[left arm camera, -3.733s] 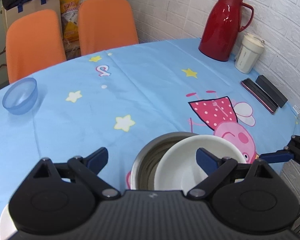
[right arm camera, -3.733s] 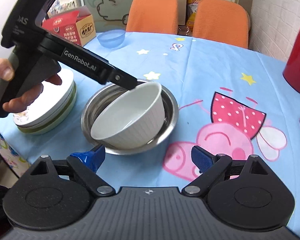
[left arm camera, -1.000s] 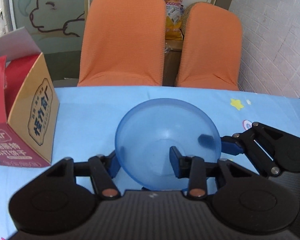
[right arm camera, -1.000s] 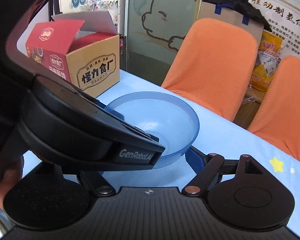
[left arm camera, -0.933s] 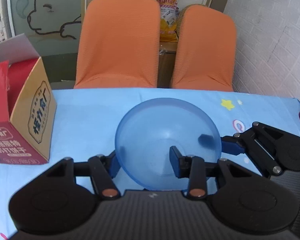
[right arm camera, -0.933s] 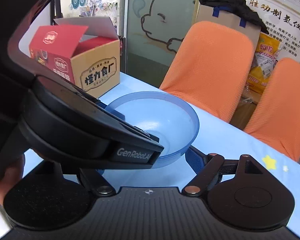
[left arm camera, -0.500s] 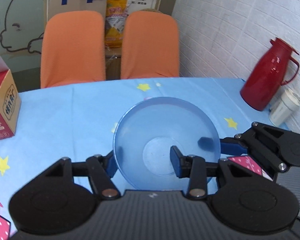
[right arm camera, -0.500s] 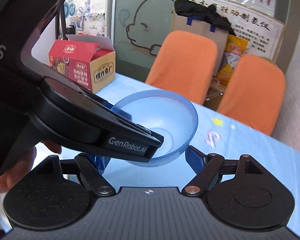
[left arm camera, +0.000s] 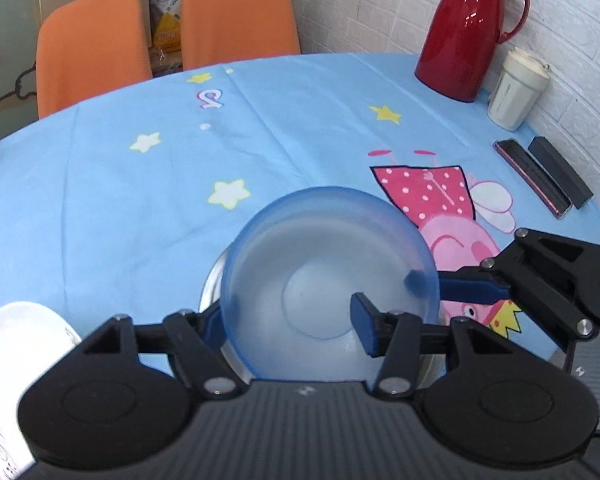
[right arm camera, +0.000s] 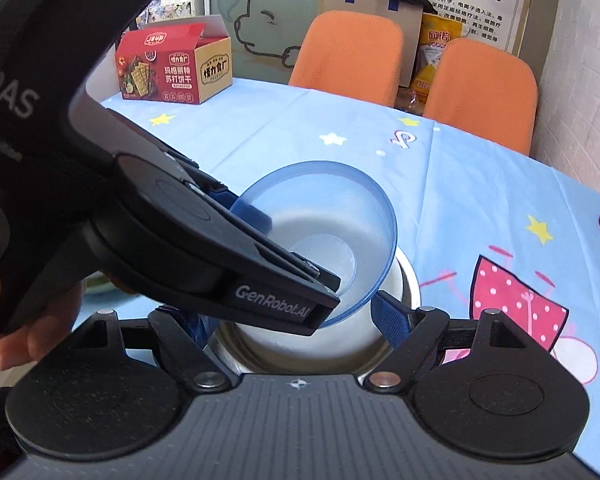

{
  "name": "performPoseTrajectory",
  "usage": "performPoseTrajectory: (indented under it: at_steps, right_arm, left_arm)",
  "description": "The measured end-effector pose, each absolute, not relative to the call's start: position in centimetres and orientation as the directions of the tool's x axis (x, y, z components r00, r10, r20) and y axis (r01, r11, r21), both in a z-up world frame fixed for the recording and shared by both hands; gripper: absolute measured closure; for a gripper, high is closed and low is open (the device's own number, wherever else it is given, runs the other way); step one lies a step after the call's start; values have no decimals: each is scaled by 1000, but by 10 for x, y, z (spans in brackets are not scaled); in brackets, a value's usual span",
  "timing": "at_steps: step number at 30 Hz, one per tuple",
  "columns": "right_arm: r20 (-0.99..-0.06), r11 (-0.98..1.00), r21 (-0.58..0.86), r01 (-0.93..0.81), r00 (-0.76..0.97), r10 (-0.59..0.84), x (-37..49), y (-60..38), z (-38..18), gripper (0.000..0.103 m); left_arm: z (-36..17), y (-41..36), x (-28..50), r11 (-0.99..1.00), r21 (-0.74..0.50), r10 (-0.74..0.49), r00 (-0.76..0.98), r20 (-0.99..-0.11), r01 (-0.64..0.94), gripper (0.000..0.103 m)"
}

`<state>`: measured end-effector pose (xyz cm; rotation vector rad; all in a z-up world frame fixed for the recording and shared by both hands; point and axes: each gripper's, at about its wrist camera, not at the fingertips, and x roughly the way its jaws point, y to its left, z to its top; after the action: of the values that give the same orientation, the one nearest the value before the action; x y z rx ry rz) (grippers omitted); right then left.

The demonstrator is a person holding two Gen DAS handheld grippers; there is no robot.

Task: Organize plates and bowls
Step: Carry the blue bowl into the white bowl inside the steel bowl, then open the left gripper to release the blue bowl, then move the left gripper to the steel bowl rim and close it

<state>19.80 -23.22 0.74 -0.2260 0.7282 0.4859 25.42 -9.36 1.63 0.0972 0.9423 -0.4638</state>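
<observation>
Blue bowl (left arm camera: 320,276): see-through plastic, round, smooth, tilted; sits above the white bowl (right arm camera: 392,284) nested in the steel bowl (right arm camera: 410,280) on the counter (left arm camera: 140,184).
Left gripper (left arm camera: 288,320): jaws have just been opening; they straddle the blue bowl's near rim, contact unclear.
Right gripper (right arm camera: 296,316): clamped on the blue bowl's rim.
Left view only: red jug (left arm camera: 466,28), white plates (left arm camera: 16,344).
Right view only: cracker box (right arm camera: 172,66), a hand (right arm camera: 32,332).
</observation>
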Motion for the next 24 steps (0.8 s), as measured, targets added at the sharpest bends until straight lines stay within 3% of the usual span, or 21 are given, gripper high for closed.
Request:
performPoseTrajectory:
  at_steps: [2, 3, 4, 7, 9, 13, 16, 20, 24]
  right_arm:
    - [-682, 876, -47, -480, 656, 323, 199, -234, 4, 34]
    - [-678, 880, -36, -474, 658, 327, 199, -239, 4, 34]
    - [-683, 884, -24, -466, 654, 326, 200, -243, 4, 34]
    - [-684, 901, 18, -434, 652, 328, 188, -259, 2, 34]
    - [-675, 913, 58, -403, 658, 333, 175, -272, -1, 34]
    - [-621, 935, 182, -305, 701, 350, 145, -295, -5, 34]
    - [-569, 947, 227, -229, 758, 320, 132, -298, -6, 33]
    - [-517, 962, 229, -148, 819, 249, 124, -294, -6, 33]
    - [-539, 969, 202, -138, 811, 228, 140, -292, -10, 32]
  left_arm:
    - [16, -95, 258, 898, -124, -345, 500, -795, 422, 40]
    - [18, -94, 257, 899, -126, -346, 503, -792, 421, 25]
    - [19, -93, 256, 898, -127, -349, 508, -787, 420, 19]
    - [27, -86, 252, 894, -141, -371, 524, -766, 426, 15]
    - [35, -75, 245, 898, -145, -373, 547, -749, 415, 6]
    - [53, -47, 226, 903, -199, -408, 614, -676, 382, 4]
    - [56, -37, 215, 927, -182, -364, 671, -646, 327, 3]
    - [50, -24, 208, 949, -186, -314, 713, -627, 254, 3]
    - [39, -18, 218, 951, -206, -310, 694, -650, 231, 3]
